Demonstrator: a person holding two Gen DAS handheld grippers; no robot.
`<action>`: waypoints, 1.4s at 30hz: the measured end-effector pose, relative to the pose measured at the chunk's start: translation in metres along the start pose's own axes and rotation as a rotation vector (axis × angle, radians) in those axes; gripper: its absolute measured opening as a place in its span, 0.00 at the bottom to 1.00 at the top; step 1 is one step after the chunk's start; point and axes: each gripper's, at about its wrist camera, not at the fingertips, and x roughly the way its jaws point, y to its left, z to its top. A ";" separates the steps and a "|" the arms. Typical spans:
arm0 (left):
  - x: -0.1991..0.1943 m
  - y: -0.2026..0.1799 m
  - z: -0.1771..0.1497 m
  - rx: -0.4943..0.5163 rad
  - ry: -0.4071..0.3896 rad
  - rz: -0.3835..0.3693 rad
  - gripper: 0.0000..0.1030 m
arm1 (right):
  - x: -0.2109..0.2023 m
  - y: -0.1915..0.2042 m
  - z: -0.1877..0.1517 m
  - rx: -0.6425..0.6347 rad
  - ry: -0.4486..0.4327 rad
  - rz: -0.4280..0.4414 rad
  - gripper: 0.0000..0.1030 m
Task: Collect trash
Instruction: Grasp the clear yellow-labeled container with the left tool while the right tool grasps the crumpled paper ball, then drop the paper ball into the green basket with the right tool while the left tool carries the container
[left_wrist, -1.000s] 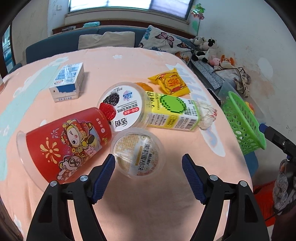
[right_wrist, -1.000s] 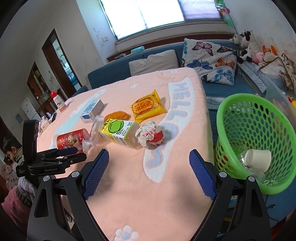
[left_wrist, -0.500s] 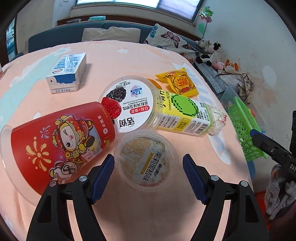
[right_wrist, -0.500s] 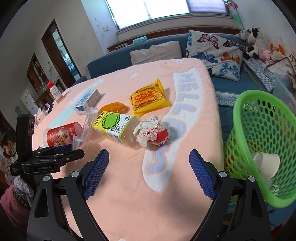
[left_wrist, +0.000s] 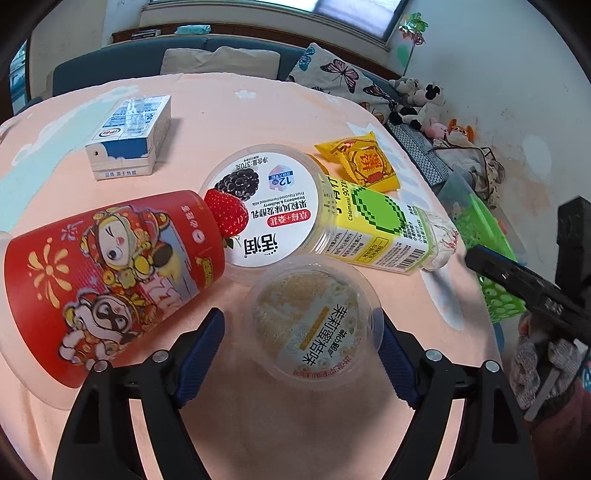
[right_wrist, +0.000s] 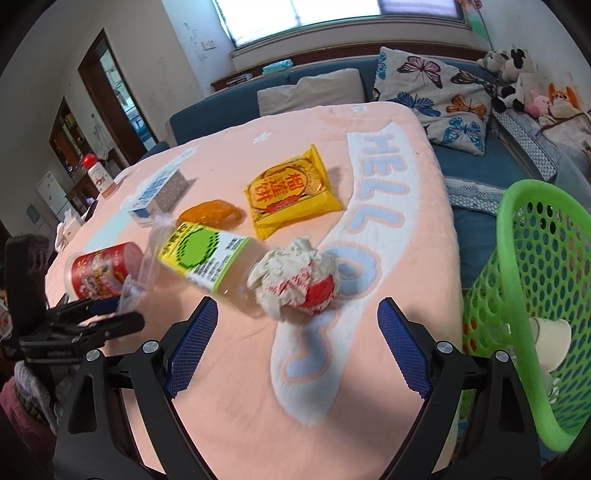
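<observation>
Trash lies on the pink tablecloth (left_wrist: 221, 103). My left gripper (left_wrist: 301, 354) is open, with a small clear pudding cup (left_wrist: 314, 321) between its fingers. Beside it lie a red cartoon cup (left_wrist: 107, 273), a yogurt tub (left_wrist: 266, 210) and a yellow-green juice carton (left_wrist: 376, 225). My right gripper (right_wrist: 295, 343) is open, just short of a crumpled paper wrapper (right_wrist: 295, 282). The green basket (right_wrist: 532, 295) stands at the right and holds a white paper cup (right_wrist: 550, 336).
A yellow biscuit packet (right_wrist: 291, 188), an orange wrapper (right_wrist: 210, 214) and a blue-white milk carton (left_wrist: 129, 136) lie farther back. A blue sofa with cushions (right_wrist: 439, 92) and soft toys (right_wrist: 517, 77) sits behind the table.
My left gripper moved forward, so the pudding cup now sits between its fingers. My right gripper moved forward and left toward the crumpled wrapper, with the basket sliding to the right edge.
</observation>
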 end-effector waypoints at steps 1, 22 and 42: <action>0.000 0.000 0.000 0.004 -0.003 -0.004 0.75 | 0.004 -0.002 0.002 0.006 0.003 0.007 0.82; 0.010 -0.008 0.004 0.005 -0.001 -0.024 0.66 | 0.010 -0.014 0.007 0.075 -0.008 0.084 0.55; -0.023 -0.083 0.018 0.116 -0.054 -0.119 0.65 | -0.107 -0.103 -0.015 0.221 -0.195 -0.125 0.55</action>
